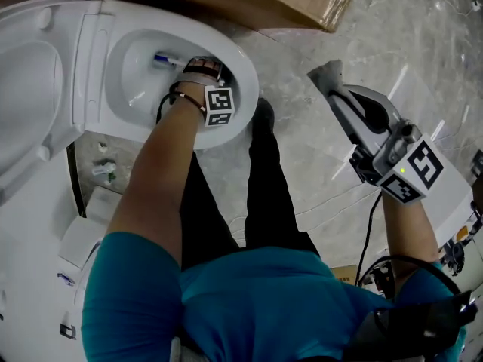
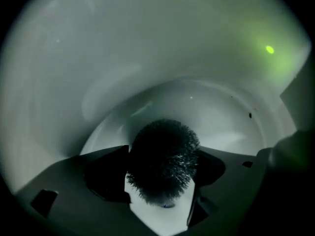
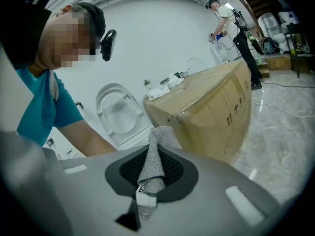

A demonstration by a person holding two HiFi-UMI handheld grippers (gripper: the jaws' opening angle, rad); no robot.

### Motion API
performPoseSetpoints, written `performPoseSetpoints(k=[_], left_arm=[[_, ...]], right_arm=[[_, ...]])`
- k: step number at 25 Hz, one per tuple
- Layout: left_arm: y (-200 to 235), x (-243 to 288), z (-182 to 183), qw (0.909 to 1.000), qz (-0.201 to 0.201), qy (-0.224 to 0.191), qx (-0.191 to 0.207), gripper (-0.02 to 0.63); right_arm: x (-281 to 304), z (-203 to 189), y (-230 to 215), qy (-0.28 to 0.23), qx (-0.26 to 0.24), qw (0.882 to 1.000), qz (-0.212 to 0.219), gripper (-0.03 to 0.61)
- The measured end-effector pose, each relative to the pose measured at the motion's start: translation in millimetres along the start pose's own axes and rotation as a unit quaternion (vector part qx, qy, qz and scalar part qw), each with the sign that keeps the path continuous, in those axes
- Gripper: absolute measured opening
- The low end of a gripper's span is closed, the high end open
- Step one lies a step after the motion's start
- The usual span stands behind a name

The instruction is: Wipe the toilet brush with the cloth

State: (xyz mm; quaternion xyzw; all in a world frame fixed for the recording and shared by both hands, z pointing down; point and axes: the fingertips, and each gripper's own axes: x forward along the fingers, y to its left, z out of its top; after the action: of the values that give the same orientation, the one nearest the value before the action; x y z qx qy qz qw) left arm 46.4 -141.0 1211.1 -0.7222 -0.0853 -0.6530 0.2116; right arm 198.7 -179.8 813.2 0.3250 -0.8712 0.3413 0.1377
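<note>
1. The toilet brush (image 2: 165, 156) shows its dark bristle head between the spread jaws of the left claw (image 2: 161, 181), which stands wide open with no grip on it.
2. The white toilet bowl (image 1: 128, 66) curves all around that claw, which points steeply down into it.
3. The grey cloth (image 3: 156, 151) is pinched in the closed right claw (image 3: 146, 188), its loose end rising past the jaw tips.
4. The right claw hangs well apart from the left, outside the bowl, over the marble floor (image 1: 392, 36).
5. A cardboard box (image 3: 211, 107) stands ahead of the right claw.
</note>
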Motion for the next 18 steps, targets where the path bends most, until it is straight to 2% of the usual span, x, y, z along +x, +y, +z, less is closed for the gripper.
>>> performPoseSetpoints(k=[4,6,10,12,15,18], left_arm=[[0.9,7.1,-2.8,0.9998,-0.022,-0.001,0.002,0.328],[6.8,3.1,-4.6,0.9997,-0.013,0.002,0.019,0.271],[20.0,-27.3,-10.3,0.9997,0.023,-0.003,0.011,0.239],[32.8,-51.2,-16.3,0.9986,0.050,-0.012,-0.013,0.228],[55.9,-95.5,-30.4,0.9934,0.085,-0.028,-0.072,0.216],[83.0,-144.9,-54.1,0.9798,0.119,-0.047,-0.154,0.201]], right_arm=[[-9.7,-13.6,-11.6,0.010,0.011,1.000,-0.013,0.026],[-10.8,-18.5,-15.5,0.013,0.017,1.000,-0.021,0.026],[-10.6,-16.4,-4.3,0.010,0.021,0.999,-0.022,0.026],[-12.4,-8.5,3.9,0.007,0.023,0.999,-0.023,0.026],[-16.9,7.4,19.2,0.003,0.021,0.999,-0.027,0.026],[-18.6,28.1,36.4,-0.007,0.014,0.999,-0.031,0.026]])
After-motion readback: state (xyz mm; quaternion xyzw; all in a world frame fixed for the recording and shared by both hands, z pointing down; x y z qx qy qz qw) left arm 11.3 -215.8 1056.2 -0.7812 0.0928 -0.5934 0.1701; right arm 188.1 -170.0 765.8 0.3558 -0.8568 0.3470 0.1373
